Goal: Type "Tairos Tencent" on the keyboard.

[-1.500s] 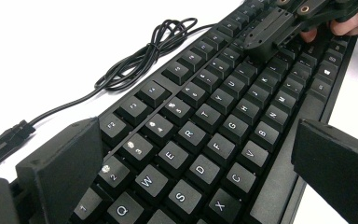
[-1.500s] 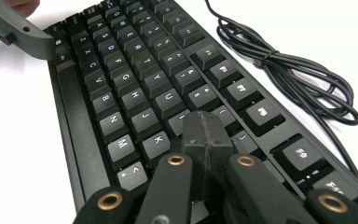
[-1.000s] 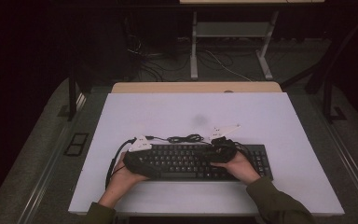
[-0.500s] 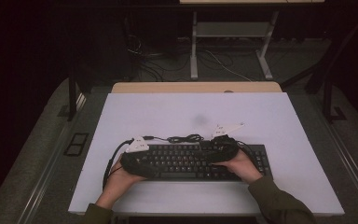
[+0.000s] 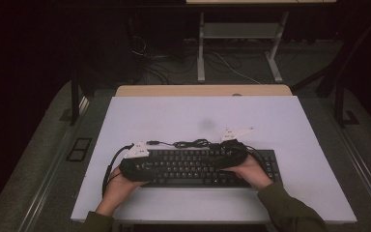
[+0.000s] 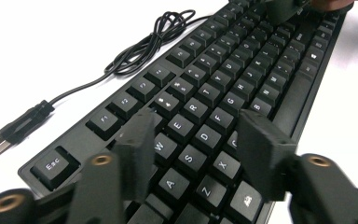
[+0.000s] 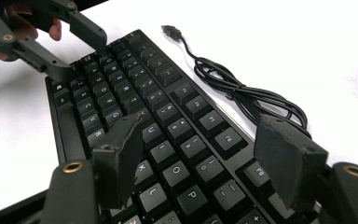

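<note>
A black keyboard (image 5: 198, 168) lies along the near half of the white table (image 5: 174, 116). Its thin black cable (image 5: 188, 143) is coiled just behind it and ends in a loose USB plug (image 6: 0, 140). My left gripper (image 5: 147, 169) is over the keyboard's left end, open, with its jaws either side of the W, E, S and D keys (image 6: 198, 126). My right gripper (image 5: 220, 162) is over the right half of the letter keys, also open (image 7: 203, 128). Neither holds anything. I cannot tell whether the jaws touch the keys. The left gripper (image 7: 60, 32) shows far off in the right gripper view.
A wooden strip (image 5: 203, 90) borders the table's far edge, with dark floor, cables and a metal frame (image 5: 236, 34) beyond. Bare white tabletop lies behind the cable (image 7: 242, 93) and on both sides of the keyboard (image 6: 242, 84).
Both hands have edged slightly to the left over the keyboard. The jaws of both grippers stay apart, and the keyboard has hardly moved.
</note>
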Available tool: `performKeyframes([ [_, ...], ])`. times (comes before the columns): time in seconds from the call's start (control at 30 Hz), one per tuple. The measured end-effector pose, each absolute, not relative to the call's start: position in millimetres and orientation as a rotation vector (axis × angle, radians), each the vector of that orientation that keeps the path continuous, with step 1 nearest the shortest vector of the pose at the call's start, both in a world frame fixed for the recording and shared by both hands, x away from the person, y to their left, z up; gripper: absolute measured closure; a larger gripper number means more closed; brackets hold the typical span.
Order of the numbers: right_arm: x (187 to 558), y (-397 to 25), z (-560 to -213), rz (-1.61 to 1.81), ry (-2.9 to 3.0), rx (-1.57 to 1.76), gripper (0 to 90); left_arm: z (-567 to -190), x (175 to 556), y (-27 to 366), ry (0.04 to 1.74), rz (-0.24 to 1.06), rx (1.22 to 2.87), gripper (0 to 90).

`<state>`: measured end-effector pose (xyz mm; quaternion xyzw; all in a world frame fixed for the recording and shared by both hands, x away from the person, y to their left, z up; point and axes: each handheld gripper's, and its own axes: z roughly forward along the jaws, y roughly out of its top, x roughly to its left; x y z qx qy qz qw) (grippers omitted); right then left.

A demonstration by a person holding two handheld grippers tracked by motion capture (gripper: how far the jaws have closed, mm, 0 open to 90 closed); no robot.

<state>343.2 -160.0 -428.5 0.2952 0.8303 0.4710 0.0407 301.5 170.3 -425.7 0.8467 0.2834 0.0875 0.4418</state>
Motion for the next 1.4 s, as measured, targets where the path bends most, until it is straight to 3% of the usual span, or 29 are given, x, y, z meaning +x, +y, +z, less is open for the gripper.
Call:
performKeyframes([
  [0.5,343,-159,-429,1.424,2.534,0.905,29.3,-430,306,178,0.713,0.152,2.131,88.8],
  [1.4,343,-159,-429,1.419,2.537,0.905,29.0,-435,312,167,0.691,0.136,2.145,89.1],
])
